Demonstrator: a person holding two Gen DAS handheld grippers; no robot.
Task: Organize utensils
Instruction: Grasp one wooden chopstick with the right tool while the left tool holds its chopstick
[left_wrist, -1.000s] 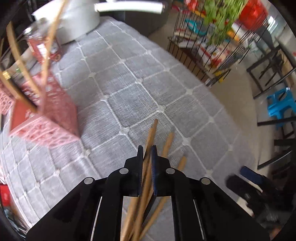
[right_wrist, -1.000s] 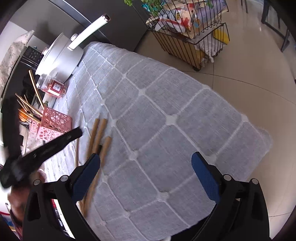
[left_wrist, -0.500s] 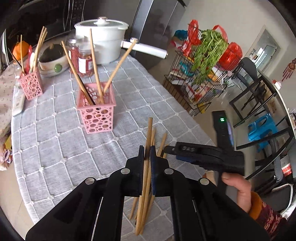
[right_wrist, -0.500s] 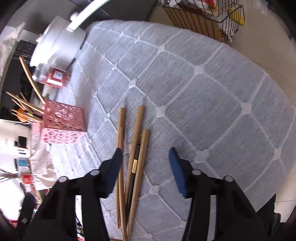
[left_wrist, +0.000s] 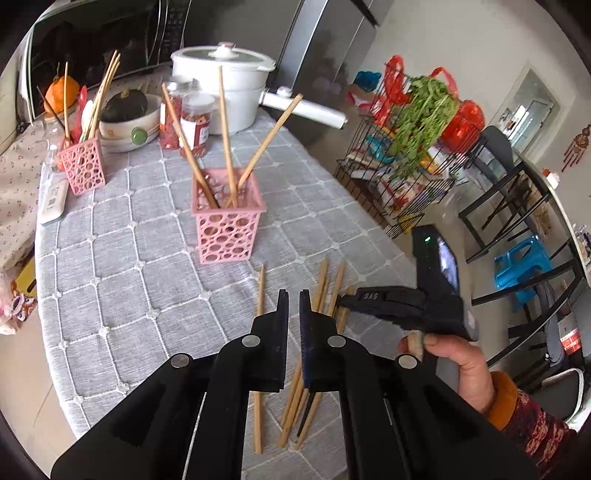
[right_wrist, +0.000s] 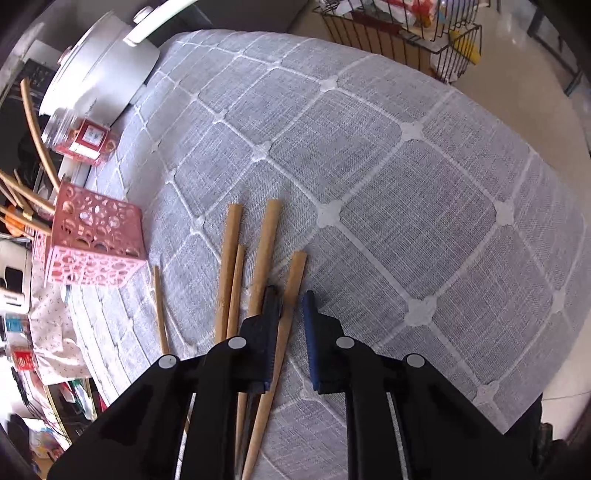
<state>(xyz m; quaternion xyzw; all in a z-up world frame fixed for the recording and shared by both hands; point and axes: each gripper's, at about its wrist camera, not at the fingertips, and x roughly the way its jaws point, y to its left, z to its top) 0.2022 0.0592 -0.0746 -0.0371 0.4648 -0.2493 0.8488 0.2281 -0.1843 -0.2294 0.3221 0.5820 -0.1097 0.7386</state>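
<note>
Several wooden chopsticks (left_wrist: 325, 280) lie loose on the grey quilted cloth, and they also show in the right wrist view (right_wrist: 229, 266). A pink perforated basket (left_wrist: 225, 229) behind them holds three chopsticks upright; it is at the left in the right wrist view (right_wrist: 92, 240). My left gripper (left_wrist: 291, 295) hovers over the pile, shut, with nothing between its fingers. My right gripper (right_wrist: 290, 293) points down at the pile and its jaws are closing. One chopstick (right_wrist: 293, 280) lies between them against the left pad, with a gap to the right pad. A hand holds the right gripper (left_wrist: 345, 299).
A second pink basket (left_wrist: 83, 166) with utensils stands at the back left. A white pot (left_wrist: 221, 81), two jars (left_wrist: 195, 122) and a bowl (left_wrist: 125, 122) line the table's far end. A wire rack (left_wrist: 406, 166) and a blue stool (left_wrist: 524, 266) stand past the right edge.
The right jaws went from wide apart to narrow around one chopstick as the gripper came over the pile. The left gripper rose and drew back, staying shut.
</note>
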